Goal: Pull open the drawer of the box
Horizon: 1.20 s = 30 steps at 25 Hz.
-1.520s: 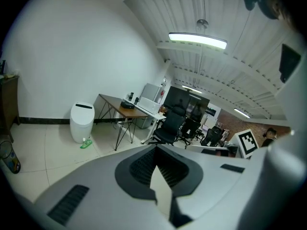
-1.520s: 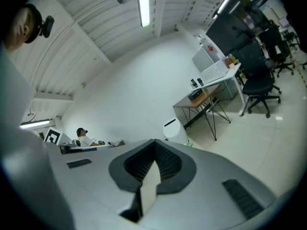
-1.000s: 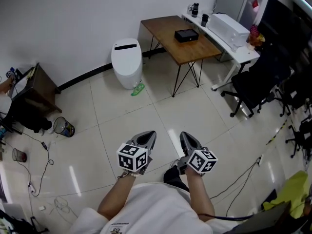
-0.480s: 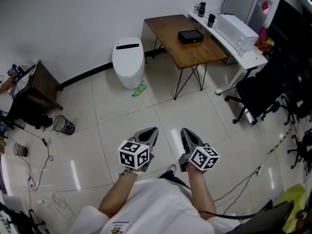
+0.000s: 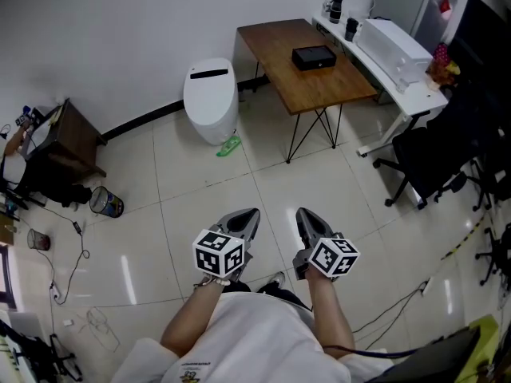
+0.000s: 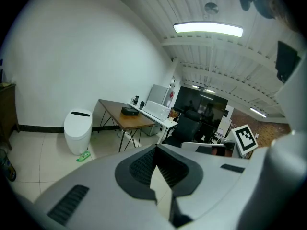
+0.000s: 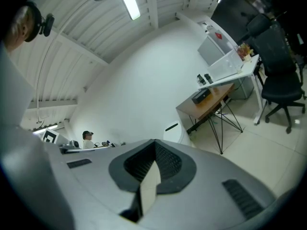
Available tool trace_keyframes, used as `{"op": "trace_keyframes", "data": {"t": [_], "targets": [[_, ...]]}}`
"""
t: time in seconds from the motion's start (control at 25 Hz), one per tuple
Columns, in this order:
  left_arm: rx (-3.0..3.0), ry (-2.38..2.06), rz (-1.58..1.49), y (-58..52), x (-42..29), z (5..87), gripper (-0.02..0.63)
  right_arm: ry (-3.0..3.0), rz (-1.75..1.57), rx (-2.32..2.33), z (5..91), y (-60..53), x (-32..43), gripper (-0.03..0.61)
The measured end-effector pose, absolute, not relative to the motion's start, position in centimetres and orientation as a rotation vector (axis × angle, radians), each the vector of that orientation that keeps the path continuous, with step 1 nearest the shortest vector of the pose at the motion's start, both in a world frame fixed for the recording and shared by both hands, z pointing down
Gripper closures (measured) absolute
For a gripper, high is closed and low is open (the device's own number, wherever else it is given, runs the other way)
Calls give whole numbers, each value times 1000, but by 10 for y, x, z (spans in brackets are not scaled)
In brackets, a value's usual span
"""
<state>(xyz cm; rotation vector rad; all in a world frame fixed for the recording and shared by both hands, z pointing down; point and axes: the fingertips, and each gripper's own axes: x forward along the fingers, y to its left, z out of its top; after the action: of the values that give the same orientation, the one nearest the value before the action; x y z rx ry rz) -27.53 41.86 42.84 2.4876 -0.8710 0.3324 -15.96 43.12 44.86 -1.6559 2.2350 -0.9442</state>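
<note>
**A:** Both pairs of jaws are pressed together tip to tip with nothing between them. The left gripper point(image 5: 246, 219) and right gripper point(image 5: 305, 216) sit side by side, close to the person's body.

**B:** And the box?

**A:** A small black box point(image 5: 313, 56) sits on the wooden table point(image 5: 323, 90), toward its far end. Both grippers are well apart from that table, with tiled floor between. I take it for the task's box, though its drawer front is too small to make out.

**B:** So nothing is started. What might go wrong?

**A:** The box looks light and lies loose on the table. If one gripper tugs the drawer, the whole box will probably slide toward the table's edge unless the other gripper braces it. The closed jaws must also part before reaching the pull, or they will just push the box away. A black office chair point(image 5: 423, 154) stands just beside the table, which crowds that side.
</note>
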Motion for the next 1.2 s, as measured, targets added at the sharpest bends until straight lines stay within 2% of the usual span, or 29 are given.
{"op": "trace_keyframes", "data": {"t": [0.28,0.8,1.2], "targets": [[2506,-791,422,400,-249,439,612,2172,-973,-1702,460,418,-137,591],[2569,-543,398,271,-165,442,611,2070,-881,-1886,455,319,-77,591],[2586,-481,388,174,-145,431,612,1999,-857,-1942,446,229,-54,591]]}}
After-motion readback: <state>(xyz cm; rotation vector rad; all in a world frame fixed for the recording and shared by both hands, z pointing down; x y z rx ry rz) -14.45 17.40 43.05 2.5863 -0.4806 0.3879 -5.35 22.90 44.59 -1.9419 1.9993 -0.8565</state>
